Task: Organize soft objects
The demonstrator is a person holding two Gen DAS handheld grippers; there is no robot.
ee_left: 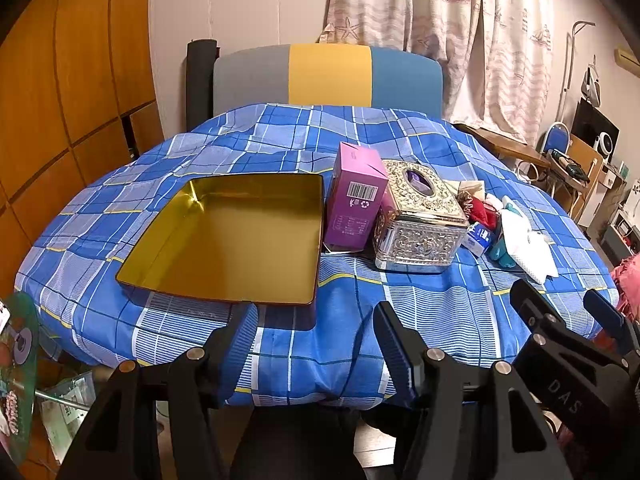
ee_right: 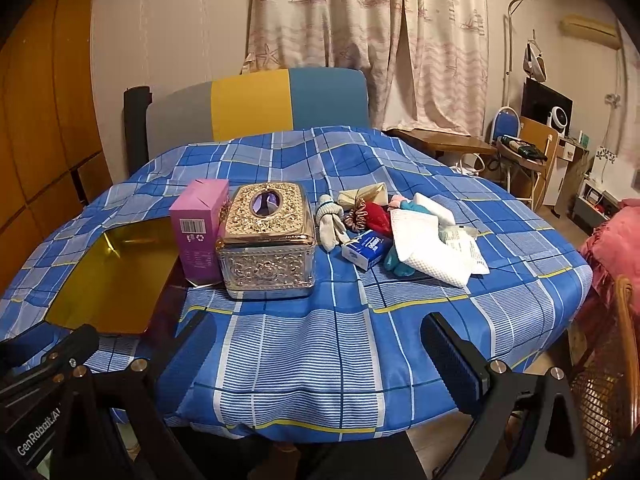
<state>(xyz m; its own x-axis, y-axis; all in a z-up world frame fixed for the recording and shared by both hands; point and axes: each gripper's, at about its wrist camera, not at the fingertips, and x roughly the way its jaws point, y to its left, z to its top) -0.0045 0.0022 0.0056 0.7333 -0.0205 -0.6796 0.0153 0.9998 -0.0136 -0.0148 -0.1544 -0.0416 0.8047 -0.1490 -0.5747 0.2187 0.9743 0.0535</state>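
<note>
blue plaid cloth (ee_right: 320,360) over a round bench, striped grey, yellow and blue chair back (ee_right: 256,104) at the far side, ship-print curtain (ee_right: 360,12) behind, wooden panels to the left.

toward the left of the bench: open gold tin (ee_left: 236,248), shallow, nothing inside. just right of it: pink carton (ee_left: 354,200), upright, barcode facing the near edge. right beside the carton, seemingly touching: ornate metal tissue box (ee_right: 268,240) with an oval opening on top.

right of the tissue box, heaped close together: pale knotted sock (ee_right: 332,220), cream cloth bundle (ee_right: 362,194), scrunchie (ee_right: 356,216), red fabric piece (ee_right: 376,216), blue tissue pack (ee_right: 366,250), white waffle cloth (ee_right: 428,248) lying over teal fabric (ee_right: 396,264), clear wrapper (ee_right: 464,244) at the right end. all soft items on the cloth, none in the tin.

left claw (ee_left: 316,340) over the near edge of the bench, jaws spread wide, holding nothing. right claw (ee_right: 324,356) likewise over the near edge, jaws wide apart, nothing between. side by side, well short of the heap.
</note>
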